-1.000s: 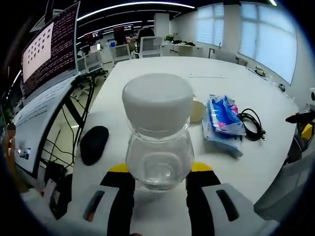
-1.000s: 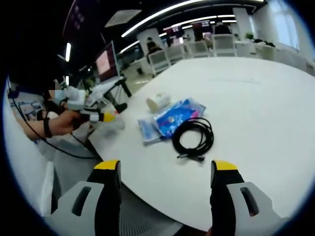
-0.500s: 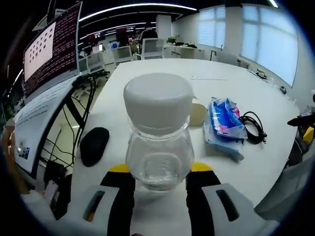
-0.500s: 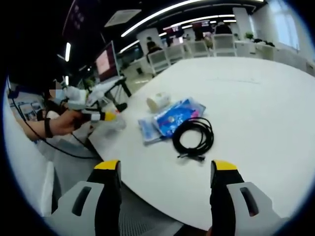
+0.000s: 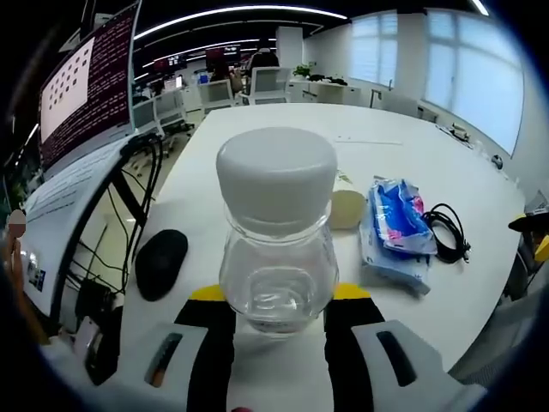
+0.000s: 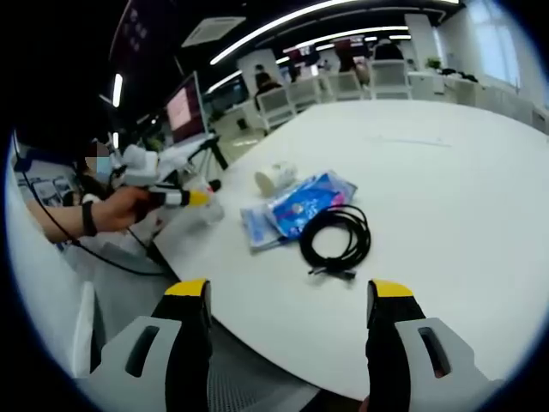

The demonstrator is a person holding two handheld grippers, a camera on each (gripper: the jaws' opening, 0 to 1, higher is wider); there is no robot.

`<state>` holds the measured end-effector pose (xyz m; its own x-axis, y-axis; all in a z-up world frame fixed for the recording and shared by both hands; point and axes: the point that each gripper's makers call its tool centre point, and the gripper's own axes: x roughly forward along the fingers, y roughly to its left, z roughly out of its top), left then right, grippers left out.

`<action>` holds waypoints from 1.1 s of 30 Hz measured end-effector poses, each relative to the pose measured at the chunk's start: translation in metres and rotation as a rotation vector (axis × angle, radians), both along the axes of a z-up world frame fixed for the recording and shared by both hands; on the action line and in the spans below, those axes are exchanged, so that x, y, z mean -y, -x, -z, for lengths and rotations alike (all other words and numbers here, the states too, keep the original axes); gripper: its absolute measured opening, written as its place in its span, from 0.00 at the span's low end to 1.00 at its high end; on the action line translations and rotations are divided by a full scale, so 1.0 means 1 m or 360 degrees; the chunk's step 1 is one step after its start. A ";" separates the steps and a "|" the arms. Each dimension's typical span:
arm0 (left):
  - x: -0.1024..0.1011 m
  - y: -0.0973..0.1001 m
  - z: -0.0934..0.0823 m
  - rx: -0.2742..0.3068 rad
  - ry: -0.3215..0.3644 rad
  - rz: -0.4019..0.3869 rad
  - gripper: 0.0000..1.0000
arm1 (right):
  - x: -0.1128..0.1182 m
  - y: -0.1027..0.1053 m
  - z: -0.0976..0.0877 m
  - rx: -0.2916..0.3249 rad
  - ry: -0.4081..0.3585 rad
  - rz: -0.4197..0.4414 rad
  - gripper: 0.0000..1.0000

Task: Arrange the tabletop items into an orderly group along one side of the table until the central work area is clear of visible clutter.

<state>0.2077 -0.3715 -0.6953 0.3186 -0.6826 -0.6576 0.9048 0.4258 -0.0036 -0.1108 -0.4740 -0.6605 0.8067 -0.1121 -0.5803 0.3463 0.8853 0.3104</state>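
Observation:
My left gripper [image 5: 277,311] is shut on a clear glass jar [image 5: 277,266] with a white lid [image 5: 275,176], held over the white table [image 5: 257,360] near its edge. In the right gripper view the left gripper [image 6: 184,198] and the jar [image 6: 206,215] appear at the table's left edge, held by a hand. Beyond the jar lie a cream roll of tape [image 5: 346,202], a blue tissue packet [image 5: 396,227] and a coiled black cable [image 5: 448,232]. My right gripper [image 6: 288,305] is open, off the table's near edge, with the cable [image 6: 337,239], the packet [image 6: 300,203] and the roll [image 6: 275,178] ahead of it.
A black mouse [image 5: 160,263] lies left of the jar. A monitor [image 5: 81,81] on a stand with hanging cables stands beside the table's left side. Office chairs [image 5: 264,79] and desks fill the back. The table's far half [image 6: 446,172] is bare white.
The left gripper view has shifted slightly, so the packet and cable sit a little lower and further right. In the right gripper view the left gripper with the jar has edged rightward.

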 end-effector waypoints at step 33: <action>0.062 -0.040 -0.001 0.0030 0.0050 -0.0158 0.39 | 0.003 0.009 0.000 -0.0015 -0.0010 0.0034 0.73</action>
<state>0.2480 -0.4335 -0.6946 0.3978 -0.6674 -0.6296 0.8582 0.5134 -0.0019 -0.1201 -0.4774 -0.6608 0.7987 -0.1254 -0.5885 0.3679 0.8757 0.3126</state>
